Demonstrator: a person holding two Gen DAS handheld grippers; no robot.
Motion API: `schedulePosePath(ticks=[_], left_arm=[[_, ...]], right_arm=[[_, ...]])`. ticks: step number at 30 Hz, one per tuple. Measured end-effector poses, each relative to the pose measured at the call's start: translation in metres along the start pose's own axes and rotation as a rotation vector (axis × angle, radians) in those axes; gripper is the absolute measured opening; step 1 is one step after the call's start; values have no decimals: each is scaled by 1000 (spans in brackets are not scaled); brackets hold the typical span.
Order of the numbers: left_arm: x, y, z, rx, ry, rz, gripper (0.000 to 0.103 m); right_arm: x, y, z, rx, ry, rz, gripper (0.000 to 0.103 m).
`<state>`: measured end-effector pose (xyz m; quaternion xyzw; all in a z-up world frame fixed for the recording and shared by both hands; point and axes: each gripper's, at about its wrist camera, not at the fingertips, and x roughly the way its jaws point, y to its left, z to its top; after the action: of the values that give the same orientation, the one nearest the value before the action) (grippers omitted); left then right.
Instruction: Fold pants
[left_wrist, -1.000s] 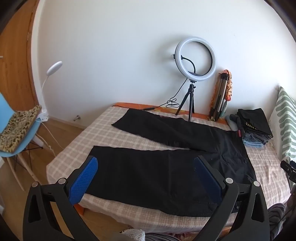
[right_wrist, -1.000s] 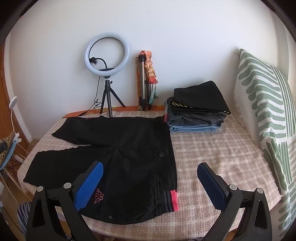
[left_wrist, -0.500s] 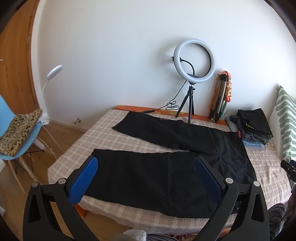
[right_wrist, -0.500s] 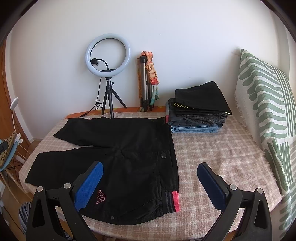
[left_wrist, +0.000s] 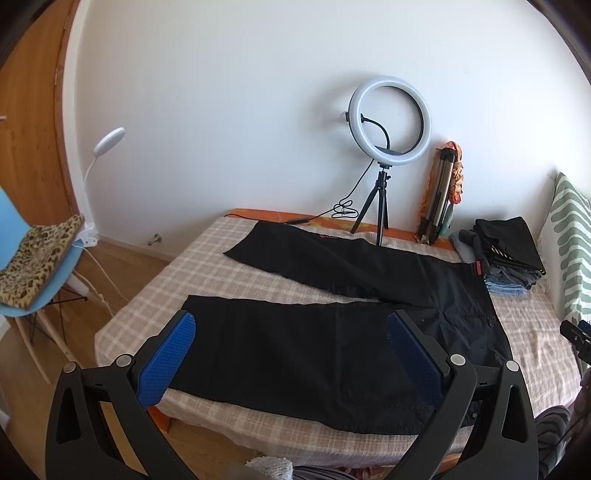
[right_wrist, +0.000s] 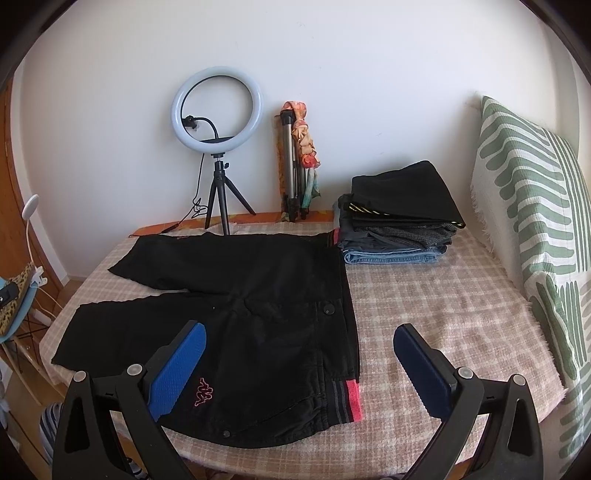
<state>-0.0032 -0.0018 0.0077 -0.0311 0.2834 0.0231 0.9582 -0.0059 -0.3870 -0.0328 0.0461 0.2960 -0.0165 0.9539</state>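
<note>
Pants (right_wrist: 236, 306) lie flat, legs splayed, on the bed (right_wrist: 436, 306); both left tool (left_wrist: 291, 354) and right tool (right_wrist: 299, 365) hover wide open, so pinching one layer risks a crooked fold.

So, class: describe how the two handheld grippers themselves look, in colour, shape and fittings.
Both match. The left gripper and right gripper each have a black plastic frame with triangular cut-outs, silver round pivot bolts, and two flat fingers faced with blue, diamond-textured pads. No cables, sleeves or hands show.
</note>
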Motion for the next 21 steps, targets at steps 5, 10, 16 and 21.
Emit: schedulePosePath(ticks=[5, 10, 16, 21], left_arm=[[0, 0, -1, 2, 1, 2, 103], [0, 0, 0, 5, 2, 3, 103], [1, 0, 0, 5, 2, 4, 103], [1, 0, 0, 7, 2, 7, 103]], right_arm=[[1, 0, 0, 0, 2, 0, 103], [3, 0, -1, 3, 8, 5, 103], [5, -1, -2, -1, 11, 8, 103], [5, 0, -2, -1, 12, 10, 103]])
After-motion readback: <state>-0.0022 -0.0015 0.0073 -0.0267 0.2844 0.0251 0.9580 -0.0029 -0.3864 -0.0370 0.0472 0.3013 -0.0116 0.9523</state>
